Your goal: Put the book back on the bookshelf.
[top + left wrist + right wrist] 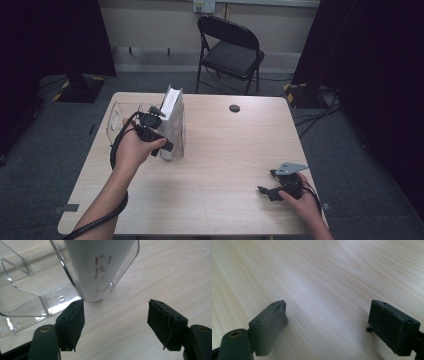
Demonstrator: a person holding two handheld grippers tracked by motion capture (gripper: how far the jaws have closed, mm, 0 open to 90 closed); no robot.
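A white book (173, 120) stands upright in the right end of a clear plastic file rack (116, 116) at the table's back left. Its spine (100, 267) carries faint red marks and rests inside the rack's clear wall (30, 305). My left gripper (161, 136) is open right in front of the spine, jaws apart (115, 312) with only bare table between them, the left jaw close to the rack's base. Near the front right edge of the table, my right gripper (266, 190) lies low and open over bare wood (328, 312).
A small black round cap (234, 108) is set in the wooden table (225, 155) toward the back. Behind the table stands a black folding chair (230, 47). Dark curtains hang at both sides, with cables on the floor at the right.
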